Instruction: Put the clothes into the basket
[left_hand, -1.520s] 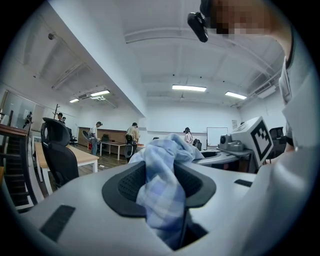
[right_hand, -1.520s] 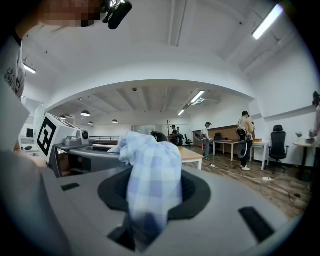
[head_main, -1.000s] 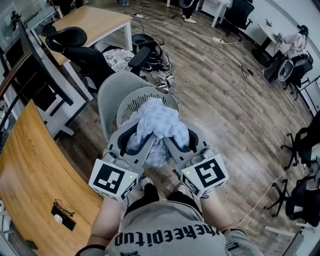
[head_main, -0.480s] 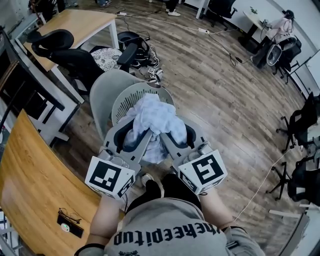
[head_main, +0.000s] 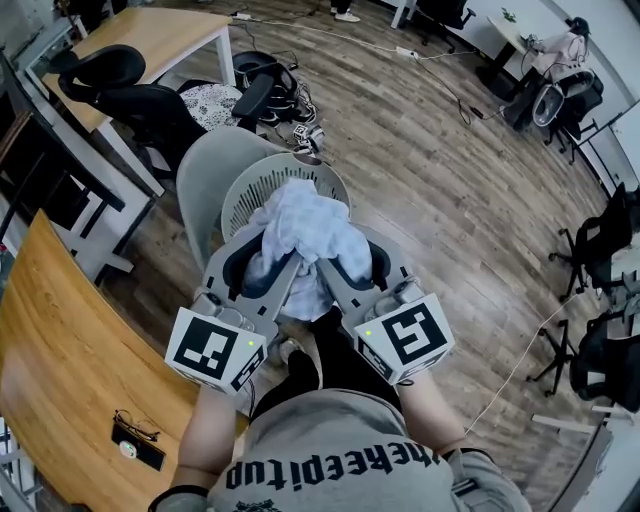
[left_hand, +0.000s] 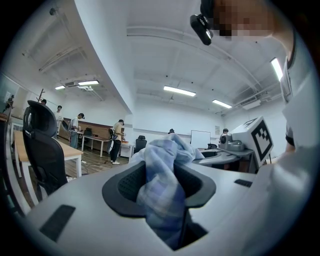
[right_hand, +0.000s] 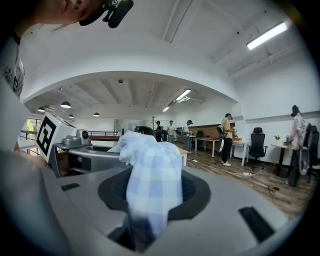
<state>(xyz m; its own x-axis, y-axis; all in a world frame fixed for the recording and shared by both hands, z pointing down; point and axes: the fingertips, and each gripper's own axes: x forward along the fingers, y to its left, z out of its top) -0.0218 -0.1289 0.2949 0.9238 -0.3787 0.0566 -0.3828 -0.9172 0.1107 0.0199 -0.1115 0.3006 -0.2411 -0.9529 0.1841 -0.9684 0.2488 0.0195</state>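
Clothes (head_main: 300, 235), a pale checked bundle, run lengthwise away from us above the basket (head_main: 245, 190); our left gripper (head_main: 258, 268) and right gripper (head_main: 350, 265) both clamp the fabric, jaws part-closed.

Open office: desks (head_main: 150, 35), swivel chairs (head_main: 125, 95), strip lights (left_hand: 179, 91).

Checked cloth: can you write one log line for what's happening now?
left gripper: shut on checked cloth | right gripper: shut on checked cloth | checked cloth: bunched, held up, not in basket yet
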